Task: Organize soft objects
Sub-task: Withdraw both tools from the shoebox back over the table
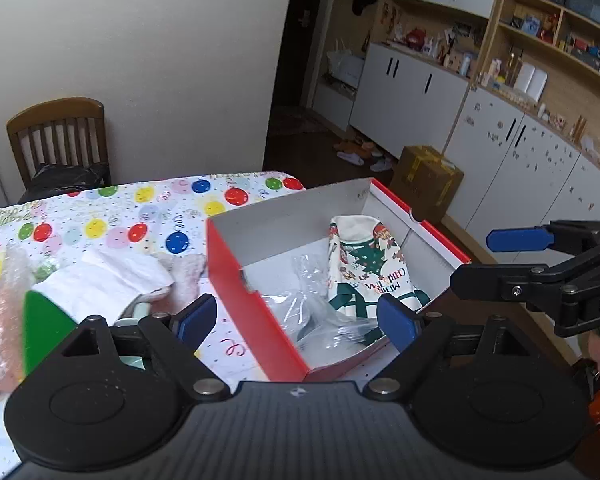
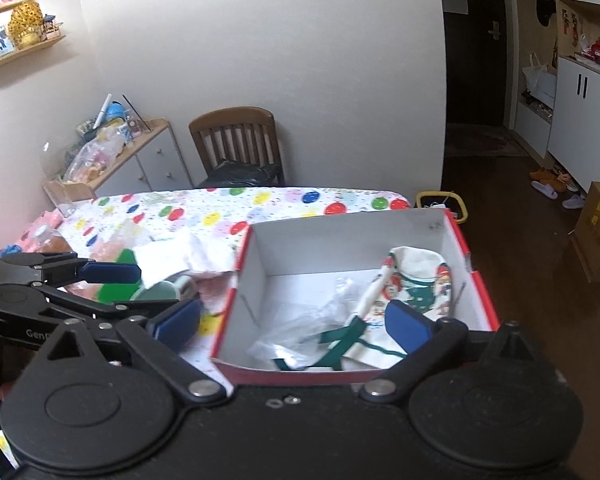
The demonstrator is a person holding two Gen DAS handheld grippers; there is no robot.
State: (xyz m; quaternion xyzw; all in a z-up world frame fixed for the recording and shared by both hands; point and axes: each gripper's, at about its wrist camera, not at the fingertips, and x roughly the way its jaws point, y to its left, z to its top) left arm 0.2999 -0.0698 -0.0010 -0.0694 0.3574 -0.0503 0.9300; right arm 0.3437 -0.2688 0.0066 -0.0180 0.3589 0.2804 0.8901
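Observation:
A red cardboard box (image 1: 240, 280) (image 2: 224, 320) with a white inside stands on the balloon-print tablecloth (image 1: 100, 208). In it lie a Christmas-print apron (image 1: 364, 268) (image 2: 416, 280) with green straps and a clear plastic bag (image 1: 312, 304) (image 2: 300, 332). Left of the box lie a white cloth (image 1: 108, 280) (image 2: 184, 256), a pink fluffy piece (image 1: 188, 276) and bubble wrap (image 1: 0, 312). My left gripper (image 1: 296, 318) (image 2: 136, 288) hangs open above the box's near left corner, holding nothing. The right gripper (image 2: 294, 326) (image 1: 496, 260) is open above the box's near edge, nothing between its pads.
A wooden chair (image 1: 60, 132) (image 2: 236, 136) with a black bag stands behind the table. A brown carton (image 1: 428, 180) sits on the dark floor to the right, by white cabinets (image 1: 412, 92). A yellow-rimmed bin (image 2: 440, 200) stands past the table's far corner. A cluttered sideboard (image 2: 140, 152) lines the left wall.

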